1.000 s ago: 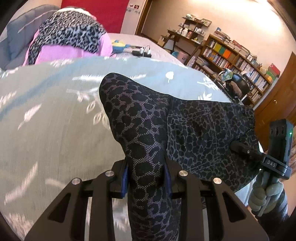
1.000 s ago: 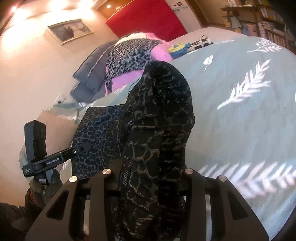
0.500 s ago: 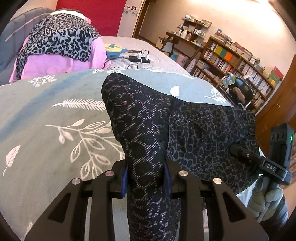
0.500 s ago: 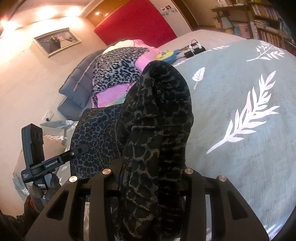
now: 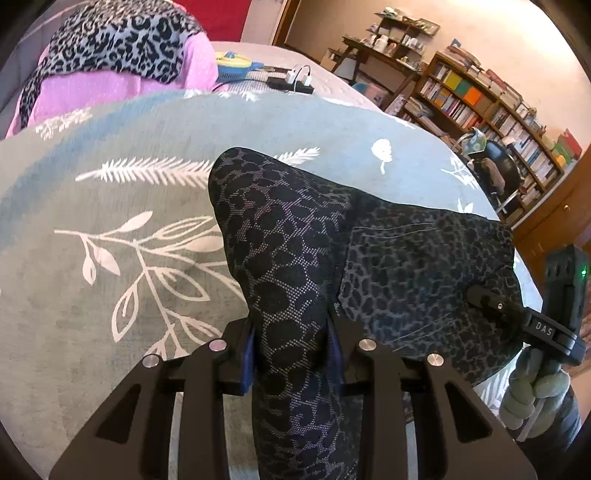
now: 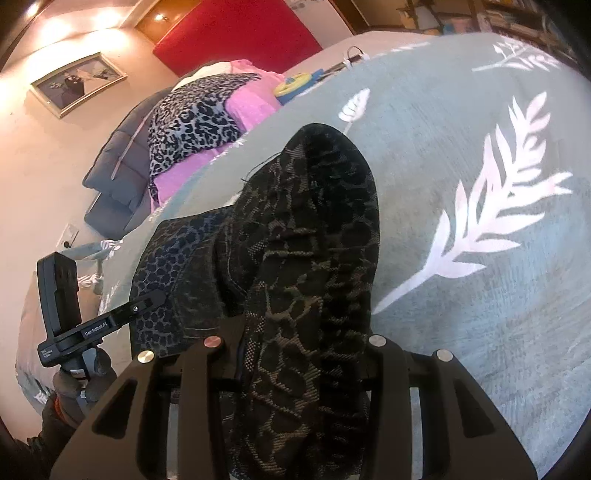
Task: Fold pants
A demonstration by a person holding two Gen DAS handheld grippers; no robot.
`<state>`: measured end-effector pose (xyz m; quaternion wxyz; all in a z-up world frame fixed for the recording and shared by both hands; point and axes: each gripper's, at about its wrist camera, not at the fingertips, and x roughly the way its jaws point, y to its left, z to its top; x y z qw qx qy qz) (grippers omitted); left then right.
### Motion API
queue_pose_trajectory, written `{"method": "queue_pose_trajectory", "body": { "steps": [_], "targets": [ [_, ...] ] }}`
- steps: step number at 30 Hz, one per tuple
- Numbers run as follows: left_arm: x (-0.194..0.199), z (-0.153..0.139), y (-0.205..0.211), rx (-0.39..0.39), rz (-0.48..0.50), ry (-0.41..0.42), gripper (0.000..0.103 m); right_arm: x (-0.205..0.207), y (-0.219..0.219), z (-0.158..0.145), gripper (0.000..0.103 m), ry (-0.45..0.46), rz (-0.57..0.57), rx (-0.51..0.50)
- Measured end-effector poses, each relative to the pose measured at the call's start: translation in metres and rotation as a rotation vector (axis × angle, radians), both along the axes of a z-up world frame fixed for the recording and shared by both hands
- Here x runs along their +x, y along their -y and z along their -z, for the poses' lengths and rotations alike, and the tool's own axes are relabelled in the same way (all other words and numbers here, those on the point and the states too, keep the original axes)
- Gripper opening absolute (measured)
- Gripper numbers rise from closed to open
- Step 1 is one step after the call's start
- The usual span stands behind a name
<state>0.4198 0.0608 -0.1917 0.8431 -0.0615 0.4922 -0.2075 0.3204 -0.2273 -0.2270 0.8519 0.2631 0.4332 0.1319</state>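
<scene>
Both clenched on pants: left tool and right tool, carried farther across bed, mid-fold, unreleased.

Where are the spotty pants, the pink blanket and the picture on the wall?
pants (image 5: 291, 258), left wrist view, lifted fold.
pink blanket (image 5: 110, 88), left wrist view, front face.
picture (image 6: 77, 83), right wrist view, middle.

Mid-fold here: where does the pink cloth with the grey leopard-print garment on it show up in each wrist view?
Left wrist: the pink cloth with the grey leopard-print garment sits top left, beyond the grey-green leaf-print bedspread.
Right wrist: pink cloth upper left of centre, below the red headboard.
Shared landmark: the yellow-and-blue round object beside it.
</scene>
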Motion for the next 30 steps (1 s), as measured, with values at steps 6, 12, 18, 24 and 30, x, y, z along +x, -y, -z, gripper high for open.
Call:
{"method": "queue_pose_trajectory", "body": {
  "steps": [6,12,18,24,30],
  "targets": [
    [0.006,0.016,-0.008,0.004,0.003,-0.018,0.041,-0.003,0.003,0.014,0.039,-0.022,0.016,-0.002],
    [0.012,0.028,-0.015,0.022,-0.014,-0.043,0.06,-0.005,0.004,0.023,0.041,-0.04,0.026,0.003],
    [0.011,0.028,-0.014,0.096,0.003,-0.012,0.07,-0.003,0.003,0.025,0.047,-0.047,0.041,0.01],
    [0.004,0.017,-0.013,0.158,-0.016,0.016,0.07,-0.014,0.006,0.004,0.055,-0.011,0.087,-0.067],
    [-0.016,-0.006,-0.014,0.24,-0.06,0.105,0.07,-0.031,0.006,-0.034,0.055,0.087,0.143,-0.171]
  ]
}}
